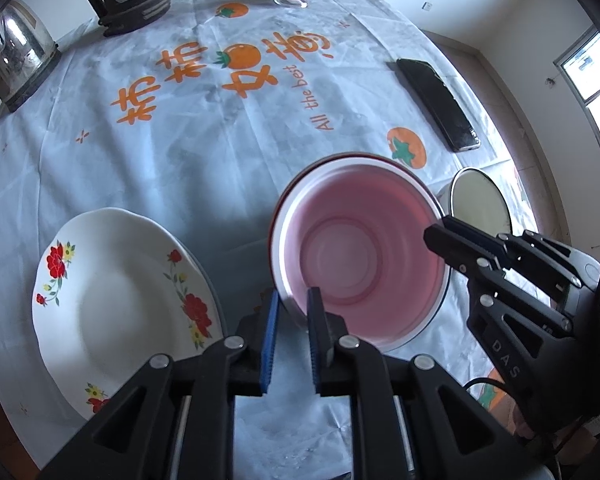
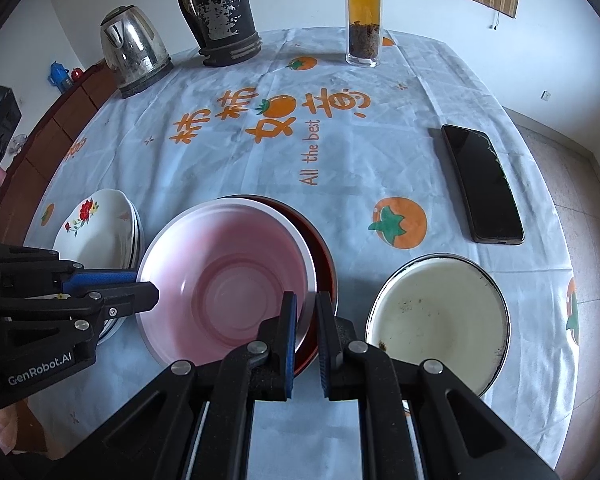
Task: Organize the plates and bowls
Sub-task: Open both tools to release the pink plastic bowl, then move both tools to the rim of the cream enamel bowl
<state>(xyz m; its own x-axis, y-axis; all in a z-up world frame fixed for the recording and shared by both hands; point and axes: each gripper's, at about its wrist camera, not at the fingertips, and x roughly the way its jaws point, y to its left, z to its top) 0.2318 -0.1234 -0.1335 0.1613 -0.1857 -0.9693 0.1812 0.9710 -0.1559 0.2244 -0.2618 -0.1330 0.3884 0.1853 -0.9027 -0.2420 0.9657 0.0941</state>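
A pink bowl (image 1: 360,252) with a white rim sits tilted inside a red bowl (image 2: 324,264) in the middle of the table; it also shows in the right wrist view (image 2: 228,280). My left gripper (image 1: 294,300) is shut on the pink bowl's near left rim. My right gripper (image 2: 306,304) is shut on the rim at the bowls' right side, and it shows in the left wrist view (image 1: 440,236). A flowered white plate (image 1: 116,304) lies to the left, on a stack of plates (image 2: 104,232). A cream enamel bowl (image 2: 436,312) stands to the right.
A black phone (image 2: 482,184) lies at the right of the table. A steel kettle (image 2: 134,48), a black kettle (image 2: 220,12) and a glass tea bottle (image 2: 364,20) stand along the far edge. The tablecloth (image 2: 340,160) carries orange prints.
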